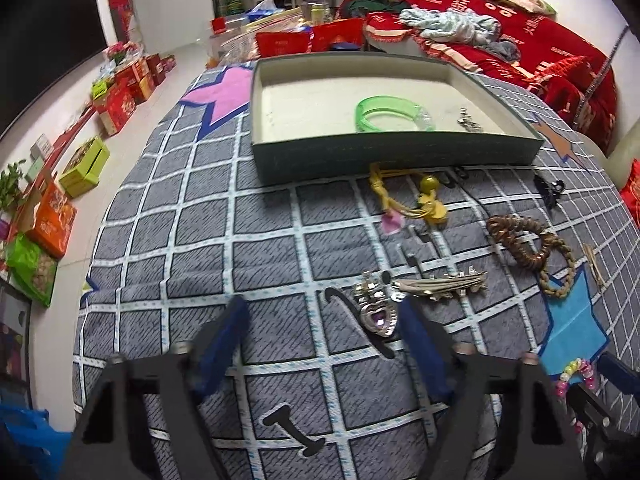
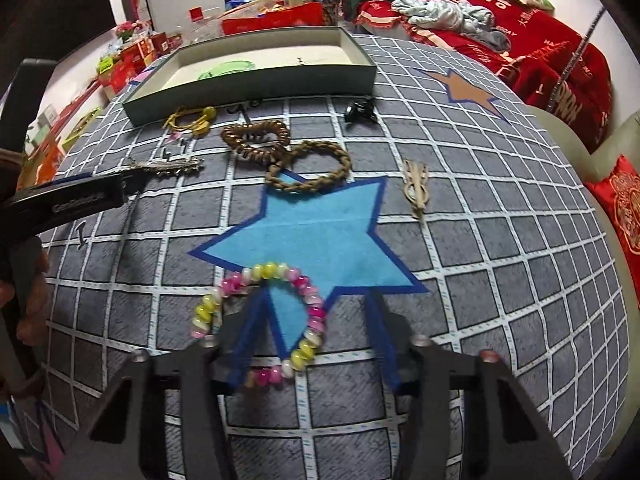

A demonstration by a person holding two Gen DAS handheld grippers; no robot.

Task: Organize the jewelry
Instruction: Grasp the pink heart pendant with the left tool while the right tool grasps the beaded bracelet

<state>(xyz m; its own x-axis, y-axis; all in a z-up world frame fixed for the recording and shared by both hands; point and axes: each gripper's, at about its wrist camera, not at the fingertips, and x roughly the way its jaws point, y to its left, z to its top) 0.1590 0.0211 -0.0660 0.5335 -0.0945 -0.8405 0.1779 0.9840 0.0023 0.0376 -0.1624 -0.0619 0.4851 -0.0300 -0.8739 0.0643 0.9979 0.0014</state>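
Note:
A silver heart pendant [image 1: 378,316] lies on the grey checked cloth just inside the right finger of my left gripper [image 1: 322,302], whose jaws stand apart without touching it. A silver hair clip [image 1: 440,282] lies just beyond. My right gripper [image 2: 318,295] is down over a pink, yellow and white bead bracelet [image 2: 272,270] at the lower point of a blue star patch [image 2: 320,236]. One finger sits inside the ring and the other outside, neither pressing on the beads. The green tray [image 1: 384,152] holds a green bangle [image 1: 384,114] and small silver pieces [image 1: 468,120].
Between tray and grippers lie a yellow cord ornament [image 1: 420,196], a brown coil tie [image 2: 256,138], a braided loop [image 2: 316,168], a black claw clip [image 2: 360,110] and a beige clip [image 2: 416,188]. A hand holds the left gripper's body [image 2: 72,202]. Red bedding lies behind.

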